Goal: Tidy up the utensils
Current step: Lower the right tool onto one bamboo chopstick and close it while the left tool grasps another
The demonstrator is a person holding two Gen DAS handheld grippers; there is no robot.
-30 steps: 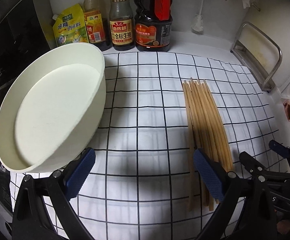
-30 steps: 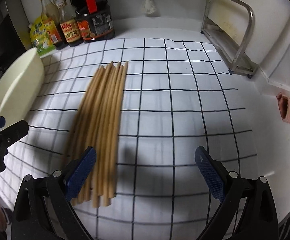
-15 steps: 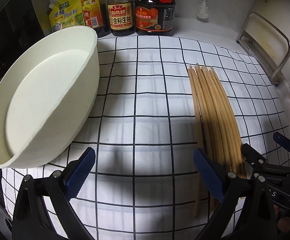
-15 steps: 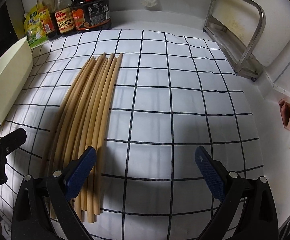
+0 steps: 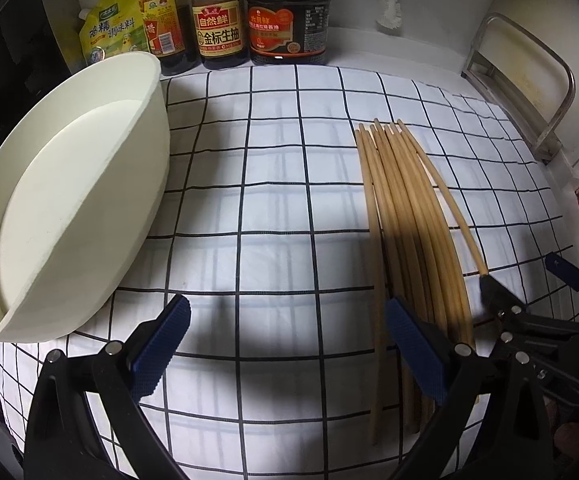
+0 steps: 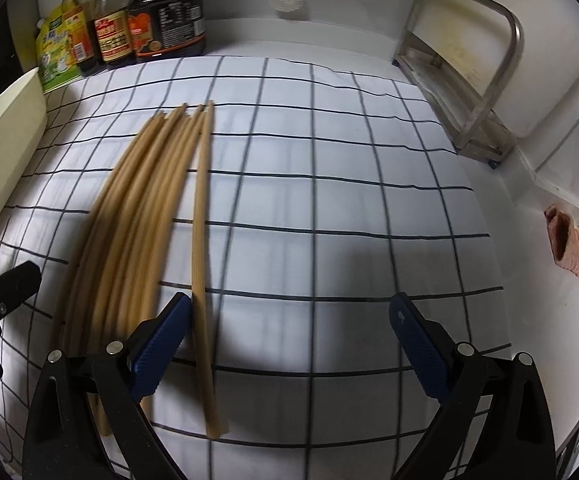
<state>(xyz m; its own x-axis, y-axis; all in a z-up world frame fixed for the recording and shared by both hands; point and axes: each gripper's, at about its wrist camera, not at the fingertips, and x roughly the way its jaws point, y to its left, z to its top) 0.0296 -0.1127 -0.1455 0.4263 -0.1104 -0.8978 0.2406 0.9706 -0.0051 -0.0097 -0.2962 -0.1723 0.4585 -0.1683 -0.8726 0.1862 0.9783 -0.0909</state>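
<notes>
Several wooden chopsticks (image 5: 405, 216) lie side by side on a white cloth with a black grid (image 5: 269, 208). One chopstick (image 6: 201, 248) lies apart from the bundle (image 6: 129, 216), between the fingers of my right gripper (image 6: 289, 348), just inside its left pad (image 6: 161, 344). The right gripper is open and low over the cloth. It also shows at the right edge of the left wrist view (image 5: 529, 292). My left gripper (image 5: 289, 344) is open and empty, left of the bundle. A white oval bowl (image 5: 69, 208) stands at the left.
Sauce bottles (image 5: 217, 16) and a yellow seasoning pouch (image 5: 109, 28) stand at the back wall. A metal rack (image 6: 469, 80) stands at the back right. A pink cloth (image 6: 565, 244) lies at the right on the white counter.
The right gripper has moved left and down at the bundle; one chopstick now lies split off to the right between its fingers. The left gripper has shifted slightly nearer the cloth.
</notes>
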